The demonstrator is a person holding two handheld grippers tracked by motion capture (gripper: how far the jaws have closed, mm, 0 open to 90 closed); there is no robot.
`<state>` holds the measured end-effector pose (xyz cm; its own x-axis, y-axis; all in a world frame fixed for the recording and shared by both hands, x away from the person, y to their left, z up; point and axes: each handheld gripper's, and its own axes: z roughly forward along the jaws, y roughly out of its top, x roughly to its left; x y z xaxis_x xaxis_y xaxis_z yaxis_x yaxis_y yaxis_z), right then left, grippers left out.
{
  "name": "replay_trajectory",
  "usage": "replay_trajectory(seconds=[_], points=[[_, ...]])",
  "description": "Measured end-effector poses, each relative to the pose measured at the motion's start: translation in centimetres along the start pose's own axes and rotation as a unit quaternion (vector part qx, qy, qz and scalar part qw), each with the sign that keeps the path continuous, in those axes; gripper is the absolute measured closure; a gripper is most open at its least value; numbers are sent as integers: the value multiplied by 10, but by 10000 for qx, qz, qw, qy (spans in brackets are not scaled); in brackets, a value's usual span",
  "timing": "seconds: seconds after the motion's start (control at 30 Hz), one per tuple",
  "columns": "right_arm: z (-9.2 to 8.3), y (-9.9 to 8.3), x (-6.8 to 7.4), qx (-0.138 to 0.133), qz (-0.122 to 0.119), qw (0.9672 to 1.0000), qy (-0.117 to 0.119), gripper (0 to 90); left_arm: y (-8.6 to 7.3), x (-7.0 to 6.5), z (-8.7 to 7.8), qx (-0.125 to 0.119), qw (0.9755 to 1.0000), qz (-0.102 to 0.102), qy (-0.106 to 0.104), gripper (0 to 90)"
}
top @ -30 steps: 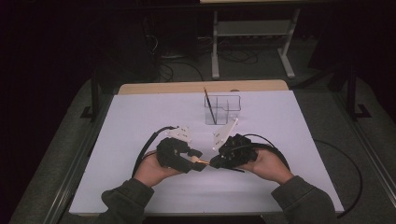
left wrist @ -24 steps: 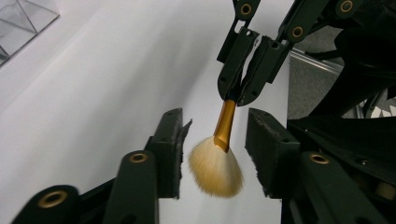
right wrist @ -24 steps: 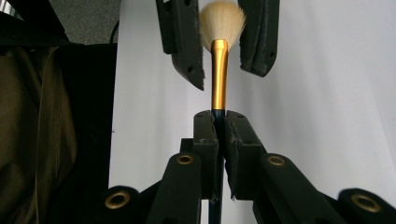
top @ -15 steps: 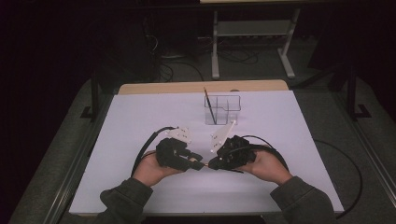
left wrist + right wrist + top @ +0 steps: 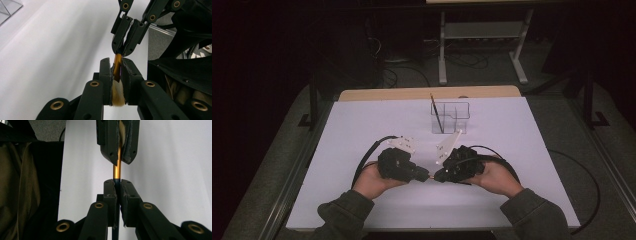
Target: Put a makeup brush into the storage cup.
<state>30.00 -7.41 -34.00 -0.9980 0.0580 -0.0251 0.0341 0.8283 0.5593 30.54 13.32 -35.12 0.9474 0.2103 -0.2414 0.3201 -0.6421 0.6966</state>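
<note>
Centrally over the white table (image 5: 362, 130), left gripper (image 5: 117, 75) just closed on a paintbrush (image 5: 117, 65) by its bristles, right gripper (image 5: 118, 188) clamped on its dark handle.

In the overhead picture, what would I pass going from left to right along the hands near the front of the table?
Left hand → left gripper → brush → right gripper → right hand.

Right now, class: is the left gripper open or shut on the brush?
Shut: left gripper jaws have just closed, pressing the brush at ferrule and bristles.
</note>
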Motion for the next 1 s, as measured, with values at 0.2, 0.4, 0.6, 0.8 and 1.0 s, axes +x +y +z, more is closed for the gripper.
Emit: replay_trajectory(seconds=[0.2, 0.4, 0.6, 0.8, 1.0], points=[[3, 1, 1, 54, -53, 10000, 5, 826, 0, 0, -1, 15, 10000, 25, -87, 818], [6, 2, 3, 69, -171, 9998, 2, 826, 2, -1, -2, 44, 9998, 69, -159, 840], [6, 2, 5, 64, -207, 9998, -11, 825, 5, -3, -3, 116, 9998, 89, -135, 842], [7, 2, 5, 82, -149, 9998, 45, 799, 10, -6, -2, 297, 9993, 212, -62, 843], [11, 2, 3, 310, -214, 9993, 87, 764, 10, -6, -2, 311, 9992, 238, -28, 843]])
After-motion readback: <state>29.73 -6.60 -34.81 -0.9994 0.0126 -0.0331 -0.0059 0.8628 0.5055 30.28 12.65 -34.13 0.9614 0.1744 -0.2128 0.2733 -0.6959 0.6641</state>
